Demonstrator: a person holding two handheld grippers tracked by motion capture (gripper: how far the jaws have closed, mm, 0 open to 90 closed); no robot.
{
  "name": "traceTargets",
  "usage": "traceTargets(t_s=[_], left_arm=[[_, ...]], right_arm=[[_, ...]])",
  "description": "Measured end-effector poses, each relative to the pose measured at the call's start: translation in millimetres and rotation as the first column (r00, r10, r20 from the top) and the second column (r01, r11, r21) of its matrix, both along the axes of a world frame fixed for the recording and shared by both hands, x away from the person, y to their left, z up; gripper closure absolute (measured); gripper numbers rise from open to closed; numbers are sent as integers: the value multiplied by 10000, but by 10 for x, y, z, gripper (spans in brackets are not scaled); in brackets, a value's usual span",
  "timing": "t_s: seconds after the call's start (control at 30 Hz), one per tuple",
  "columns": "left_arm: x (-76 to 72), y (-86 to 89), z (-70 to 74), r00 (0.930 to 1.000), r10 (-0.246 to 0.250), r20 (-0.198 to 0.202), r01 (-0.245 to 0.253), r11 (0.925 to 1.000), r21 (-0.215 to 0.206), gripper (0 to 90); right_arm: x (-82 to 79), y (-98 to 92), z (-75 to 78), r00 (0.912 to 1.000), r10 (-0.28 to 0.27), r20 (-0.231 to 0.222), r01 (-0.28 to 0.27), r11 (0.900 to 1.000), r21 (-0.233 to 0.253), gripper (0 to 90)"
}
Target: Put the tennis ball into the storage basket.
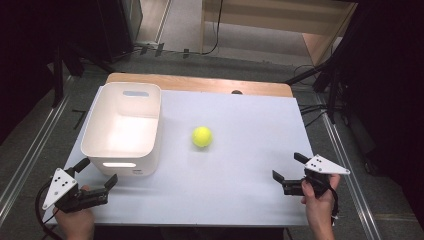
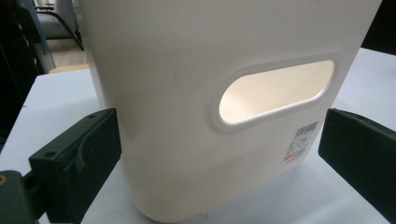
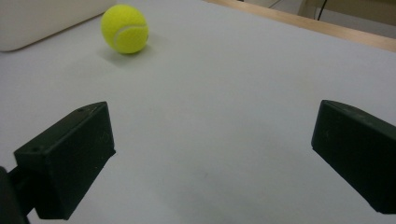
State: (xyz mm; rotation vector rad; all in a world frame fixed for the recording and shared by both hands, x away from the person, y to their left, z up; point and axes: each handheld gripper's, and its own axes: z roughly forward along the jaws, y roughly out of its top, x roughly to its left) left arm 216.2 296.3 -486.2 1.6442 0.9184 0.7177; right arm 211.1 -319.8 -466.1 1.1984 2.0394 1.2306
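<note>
Both hand-held grippers (left (image 1: 98,174), right (image 1: 288,166)) gape; bin's (image 1: 100,120) long axis runs away.

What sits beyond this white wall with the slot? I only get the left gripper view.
Observer: That wall belongs to a white bin, open on top; a yellow tennis ball lies on the table to its right, apart from it.
Operator: Anything inside the bin?
Observer: The high view shows nothing in it.
Operator: And the other hand?
Observer: The right gripper is open near the table's right edge, jaws pointing toward the ball.
</note>
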Motion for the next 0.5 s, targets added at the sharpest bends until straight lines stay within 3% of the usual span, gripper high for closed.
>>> traceTargets(t_s=[0.5], left_arm=[[0,7,3,10000,-23,-25,23,10000,-6,0]], right_arm=[[199,178,68,9982,411,-426,-421,9989,-222,0]])
